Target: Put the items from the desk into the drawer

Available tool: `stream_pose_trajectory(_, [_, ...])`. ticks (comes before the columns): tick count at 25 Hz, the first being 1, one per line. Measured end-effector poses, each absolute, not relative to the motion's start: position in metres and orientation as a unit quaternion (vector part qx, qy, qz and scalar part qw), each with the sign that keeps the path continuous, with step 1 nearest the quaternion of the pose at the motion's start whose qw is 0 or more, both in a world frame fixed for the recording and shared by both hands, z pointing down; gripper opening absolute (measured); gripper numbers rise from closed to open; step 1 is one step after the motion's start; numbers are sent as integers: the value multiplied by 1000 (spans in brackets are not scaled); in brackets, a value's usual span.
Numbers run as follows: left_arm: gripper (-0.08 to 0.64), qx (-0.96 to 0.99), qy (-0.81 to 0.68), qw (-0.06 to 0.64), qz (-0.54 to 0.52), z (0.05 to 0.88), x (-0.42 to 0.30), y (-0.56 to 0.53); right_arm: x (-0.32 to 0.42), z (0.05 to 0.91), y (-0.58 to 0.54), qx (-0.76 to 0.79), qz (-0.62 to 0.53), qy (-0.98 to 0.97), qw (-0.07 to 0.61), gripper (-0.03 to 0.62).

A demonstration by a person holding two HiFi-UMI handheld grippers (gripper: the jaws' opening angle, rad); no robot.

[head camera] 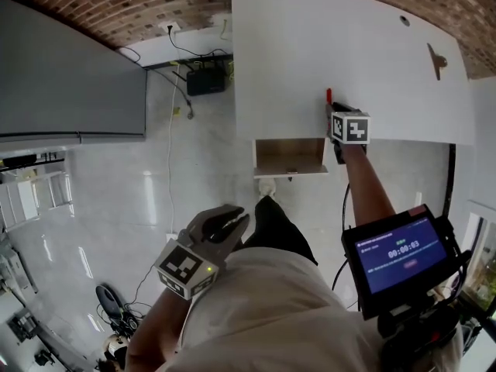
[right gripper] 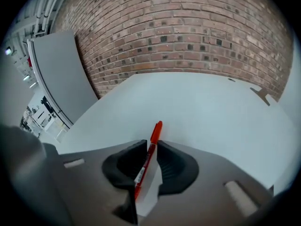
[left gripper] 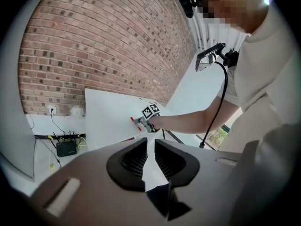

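Observation:
A red pen [right gripper: 153, 140] sticks out from between the jaws of my right gripper [right gripper: 150, 147], which is shut on it. That gripper [head camera: 335, 111] hovers over the near edge of the white desk [head camera: 349, 45], with the pen's tip [head camera: 328, 95] pointing away from me. Just left of it and below the desk edge, an open wooden drawer [head camera: 291, 155] shows a bare brown inside. My left gripper [head camera: 236, 222] hangs low by the person's body, far from the desk. Its jaws [left gripper: 149, 147] are shut with nothing between them. The left gripper view also catches the right gripper [left gripper: 141, 124] and the pen [left gripper: 133, 120].
A small brown object [head camera: 438, 59] lies at the desk's far right, near a cable hole [head camera: 404, 20]. A grey panel [head camera: 70, 76] stands at left. A black router [head camera: 205, 80] and cables sit on the floor by the brick wall [right gripper: 178, 36]. A screen [head camera: 403, 258] hangs at the person's chest.

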State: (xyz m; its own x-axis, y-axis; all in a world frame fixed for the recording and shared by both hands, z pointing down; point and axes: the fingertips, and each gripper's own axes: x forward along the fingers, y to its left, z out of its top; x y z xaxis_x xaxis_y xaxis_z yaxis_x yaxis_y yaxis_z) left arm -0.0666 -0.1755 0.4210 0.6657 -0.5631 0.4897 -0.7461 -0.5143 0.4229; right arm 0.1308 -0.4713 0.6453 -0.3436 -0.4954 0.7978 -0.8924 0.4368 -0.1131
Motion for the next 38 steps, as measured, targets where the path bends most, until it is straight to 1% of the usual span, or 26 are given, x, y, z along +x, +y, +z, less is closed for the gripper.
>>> stream_pose_trajectory(5, [55, 853, -386, 323, 139, 419, -71, -175, 136, 647, -468, 464, 282, -754, 370, 54])
stream_pose_trajectory(9, [55, 854, -378, 329, 138, 417, -69, -175, 138, 643, -469, 467, 285, -752, 367, 44])
stream_pose_trajectory(15, [55, 861, -361, 333, 135, 412, -83, -184, 121, 627, -460, 475, 324, -754, 318, 43])
stream_pose_trajectory(20, [54, 871, -342, 325, 137, 413, -76, -140, 124, 618, -385, 482, 342, -759, 273, 43])
stream_pose_trajectory(23, [55, 877, -328, 323, 139, 417, -78, -118, 123, 620, -345, 488, 345, -757, 264, 44])
stream_pose_trajectory(26, [55, 879, -316, 327, 143, 424, -87, -99, 117, 631, -311, 490, 358, -750, 262, 43])
stream_pose_trajectory(31, [55, 882, -300, 333, 148, 437, -97, -66, 111, 667, -268, 485, 372, -741, 279, 44])
stream_pose_trajectory(38, [55, 876, -301, 344, 157, 460, -112, -61, 85, 740, -294, 486, 395, -725, 286, 43])
